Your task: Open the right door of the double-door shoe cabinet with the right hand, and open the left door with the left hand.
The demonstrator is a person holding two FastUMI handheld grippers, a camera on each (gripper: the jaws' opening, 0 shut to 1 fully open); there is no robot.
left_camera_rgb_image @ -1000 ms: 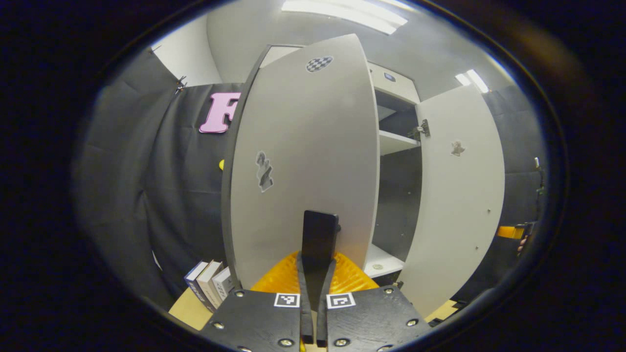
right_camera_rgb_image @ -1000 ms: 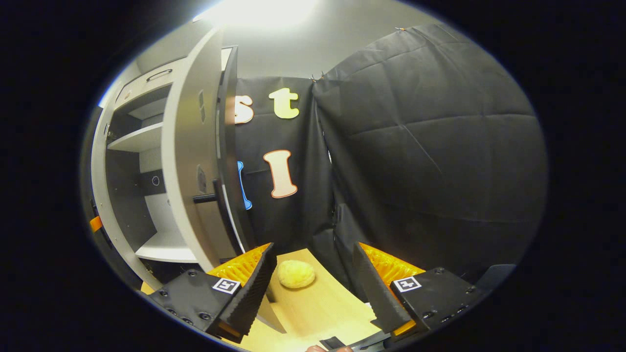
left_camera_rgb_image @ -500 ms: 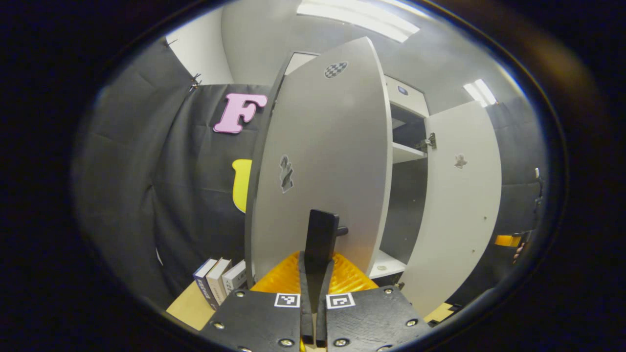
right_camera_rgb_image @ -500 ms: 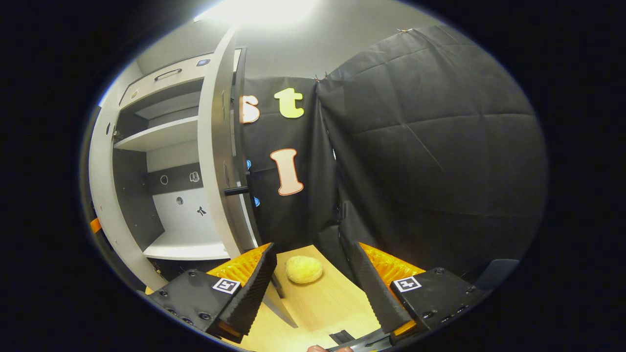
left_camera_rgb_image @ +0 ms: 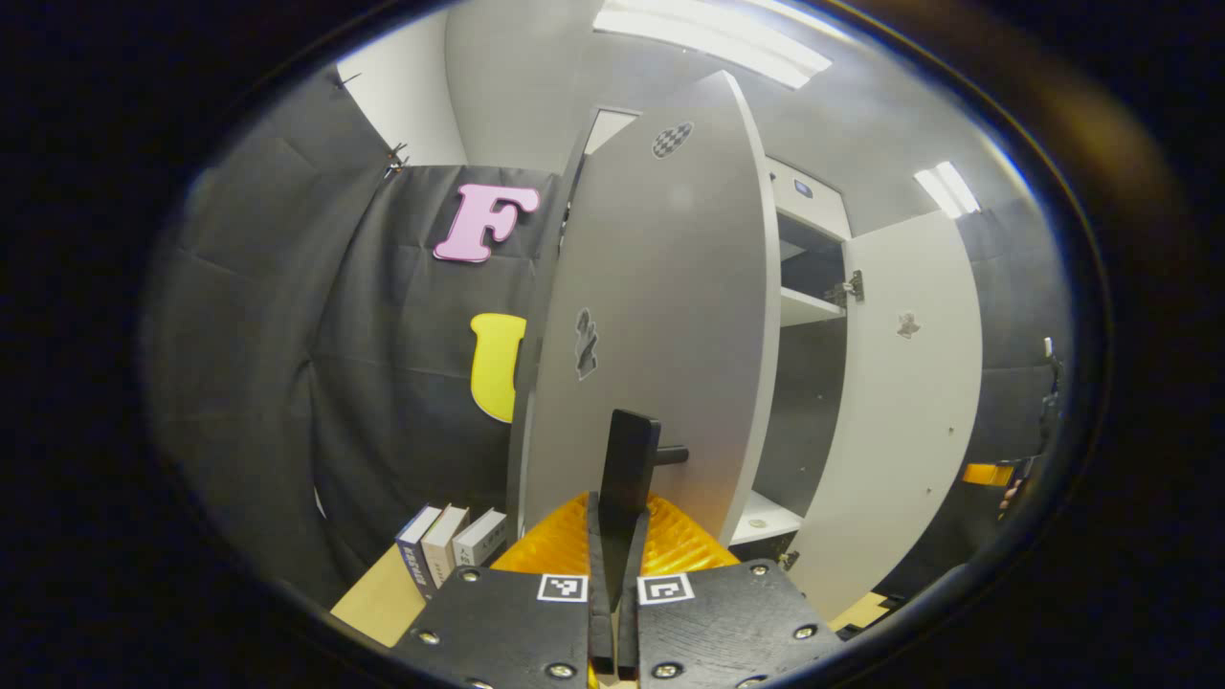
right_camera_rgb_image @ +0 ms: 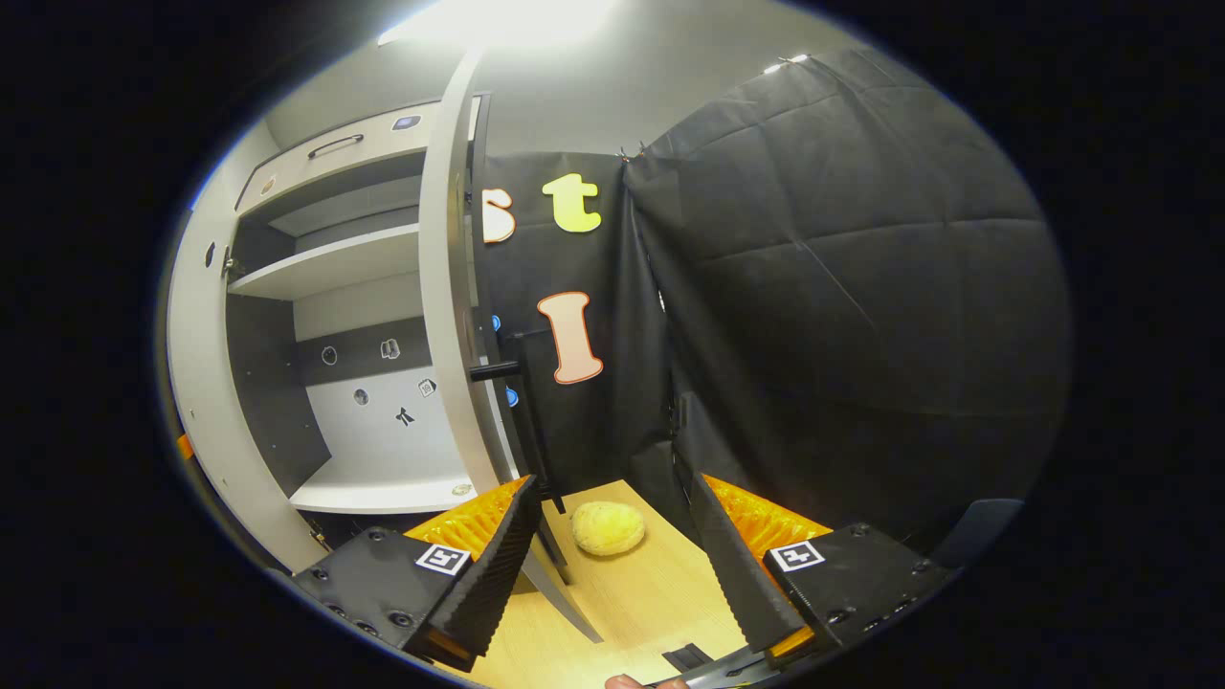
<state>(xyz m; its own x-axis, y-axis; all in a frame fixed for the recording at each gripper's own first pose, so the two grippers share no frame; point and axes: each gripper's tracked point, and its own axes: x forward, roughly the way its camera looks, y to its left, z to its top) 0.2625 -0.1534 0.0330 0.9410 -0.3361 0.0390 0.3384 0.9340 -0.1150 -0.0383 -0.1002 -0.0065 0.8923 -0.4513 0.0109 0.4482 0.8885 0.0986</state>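
Observation:
The grey shoe cabinet stands with both doors swung out. In the left gripper view the left door (left_camera_rgb_image: 660, 316) faces me, and my left gripper (left_camera_rgb_image: 617, 522) is shut on its black bar handle (left_camera_rgb_image: 632, 455). Beyond it the right door (left_camera_rgb_image: 909, 411) stands wide, with a shelf (left_camera_rgb_image: 809, 306) showing between the doors. In the right gripper view the right door (right_camera_rgb_image: 450, 316) is edge-on, its handle (right_camera_rgb_image: 493, 368) sticking out to the right. My right gripper (right_camera_rgb_image: 612, 574) hangs open below and in front of that door, holding nothing.
A yellow rounded lump (right_camera_rgb_image: 608, 528) lies on the wooden tabletop (right_camera_rgb_image: 632, 612) beyond my right fingers. Several books (left_camera_rgb_image: 450, 545) stand left of the cabinet's foot. Black cloth walls close in on both sides. The inner shelves (right_camera_rgb_image: 325, 263) hold nothing.
The left door has swung further outward with my left gripper on its handle. The right gripper view now shows more of the cabinet's inside, and that gripper stays open.

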